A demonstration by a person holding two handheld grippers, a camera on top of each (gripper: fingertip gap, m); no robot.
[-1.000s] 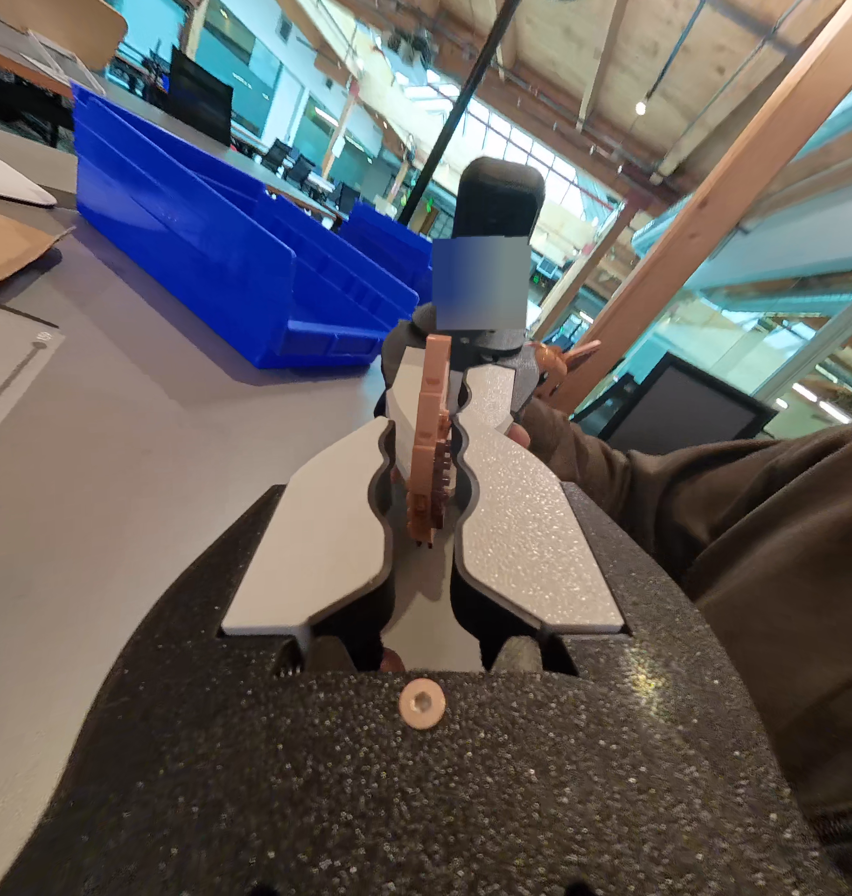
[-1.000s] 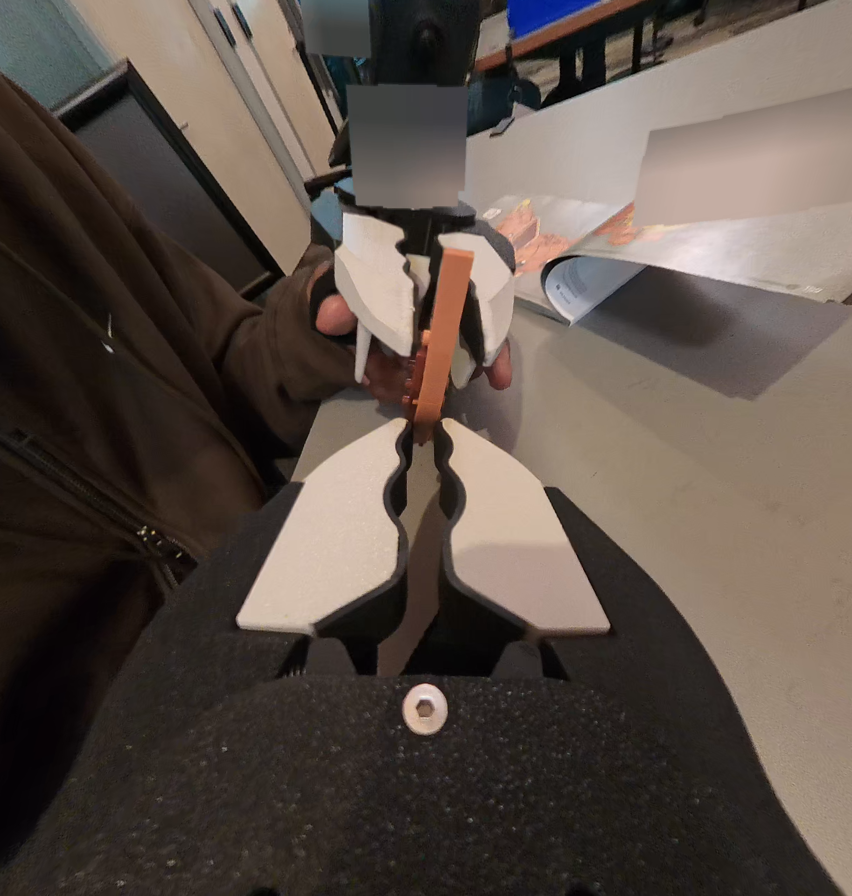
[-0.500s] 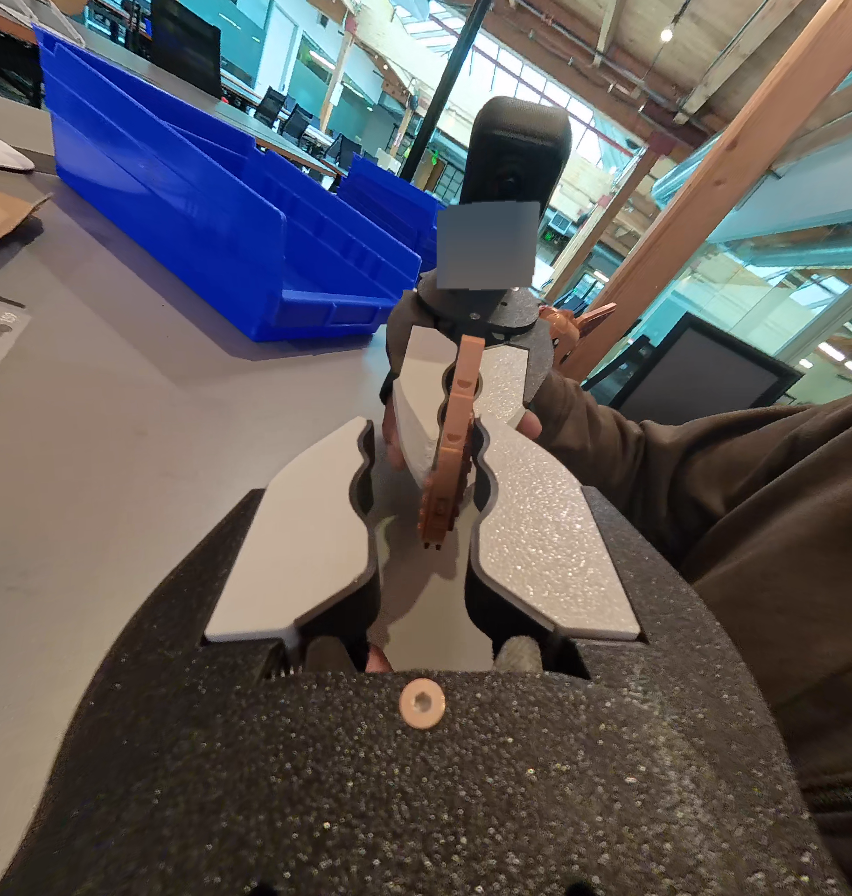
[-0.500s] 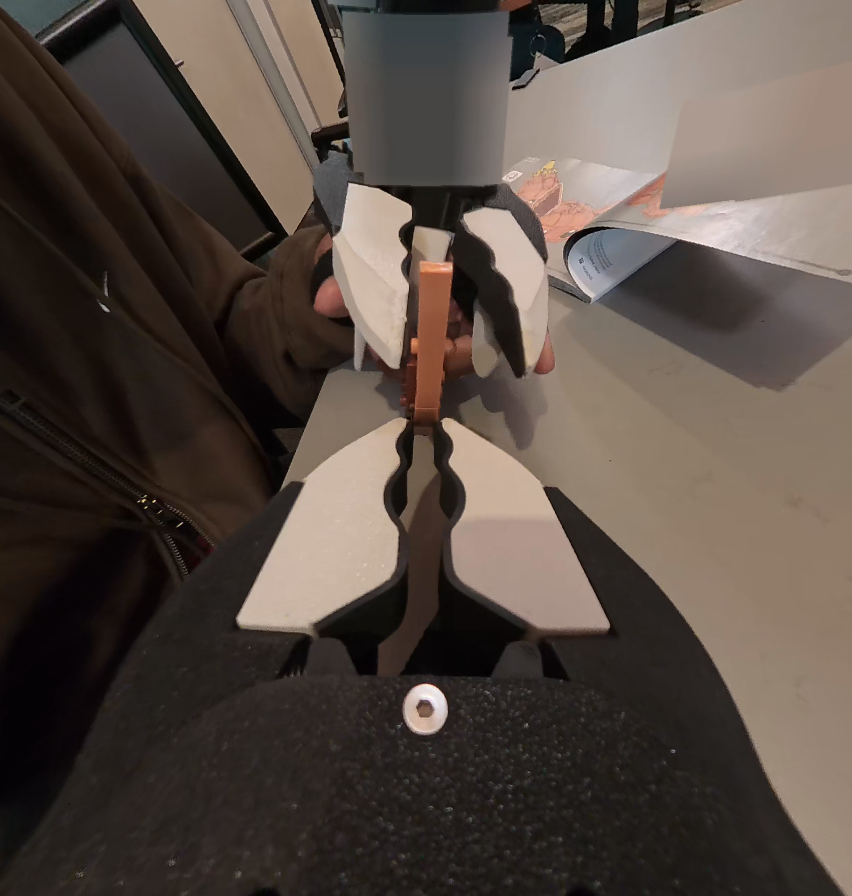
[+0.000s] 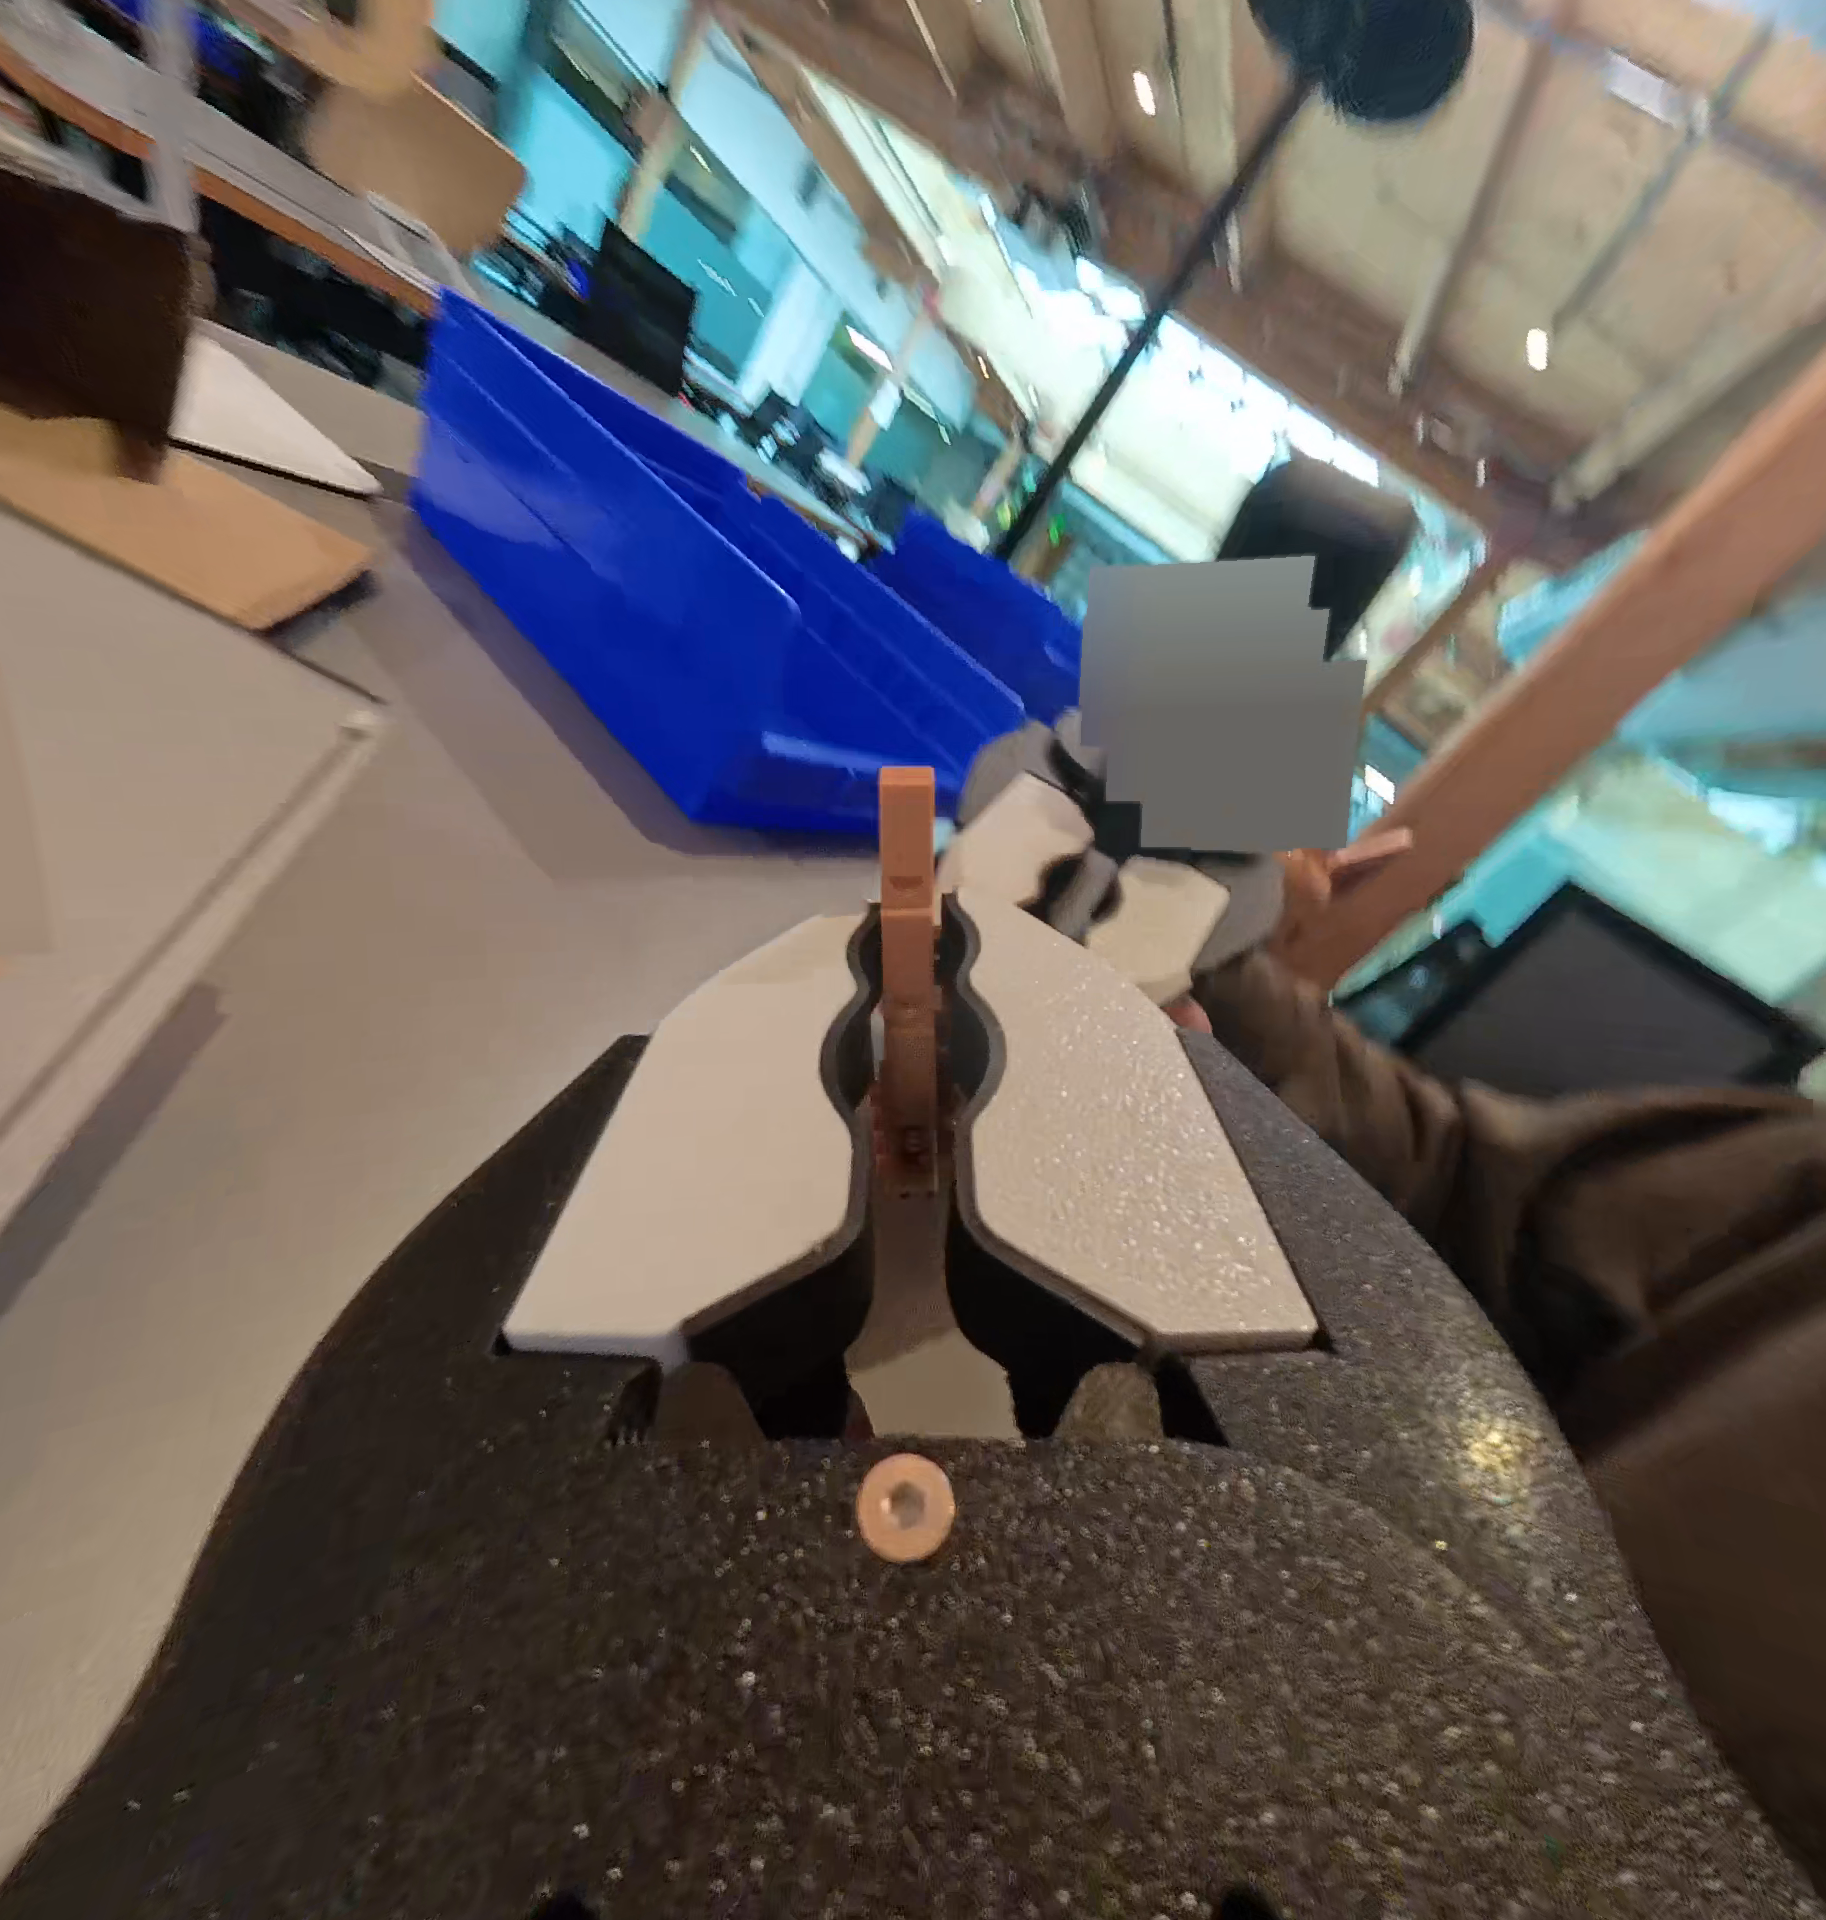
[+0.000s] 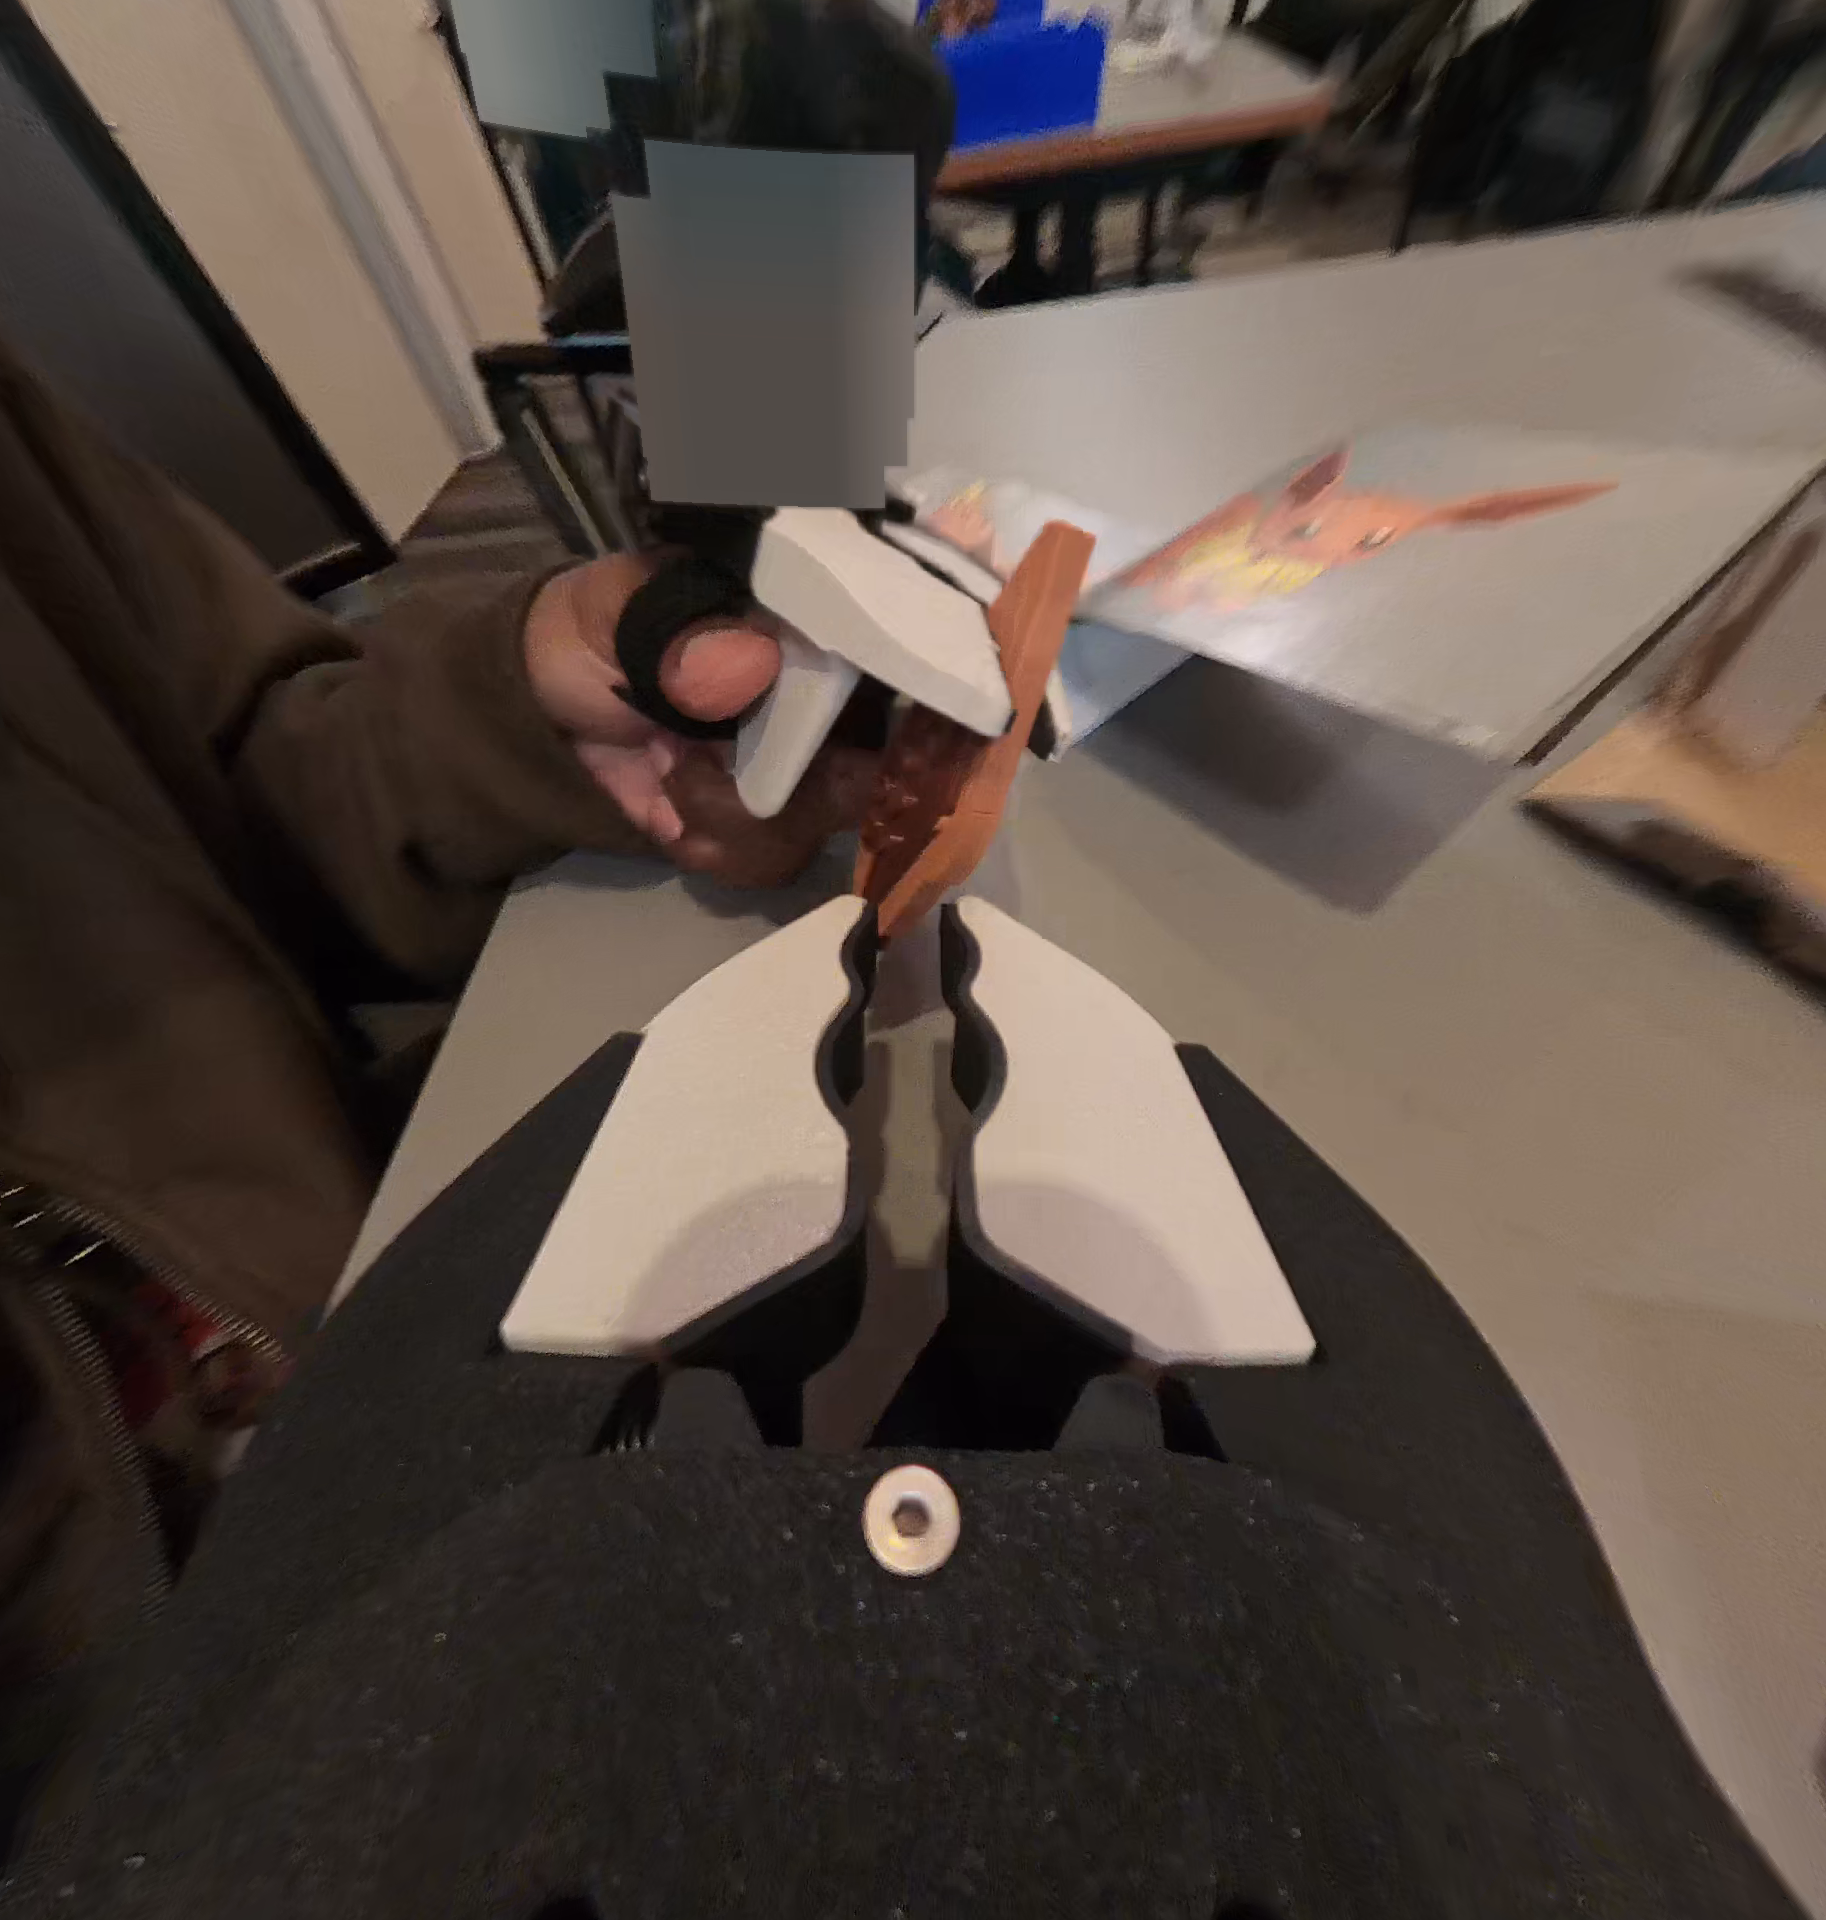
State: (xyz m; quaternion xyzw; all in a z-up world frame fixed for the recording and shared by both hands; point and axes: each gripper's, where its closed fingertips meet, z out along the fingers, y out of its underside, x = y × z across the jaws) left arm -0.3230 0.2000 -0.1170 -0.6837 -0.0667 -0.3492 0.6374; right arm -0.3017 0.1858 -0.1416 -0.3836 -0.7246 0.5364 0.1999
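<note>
Handover mid-air: my left gripper (image 5: 907,935) pinches a flat orange-brown plastic toothed piece (image 5: 907,883) edge-on, both pads pressed to it, tip poking past the fingers. Right gripper (image 6: 907,925) stands narrowly parted, the piece's lower end just at its left fingertip, not clamped. Blue plastic bins (image 5: 680,644) sit behind on grey table (image 5: 265,987).

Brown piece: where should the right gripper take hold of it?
Likely by the bar end of the brown piece that sticks out past the left gripper, from the front, pads on its flat sides: it is straight and bare; the rest is clamped.
</note>
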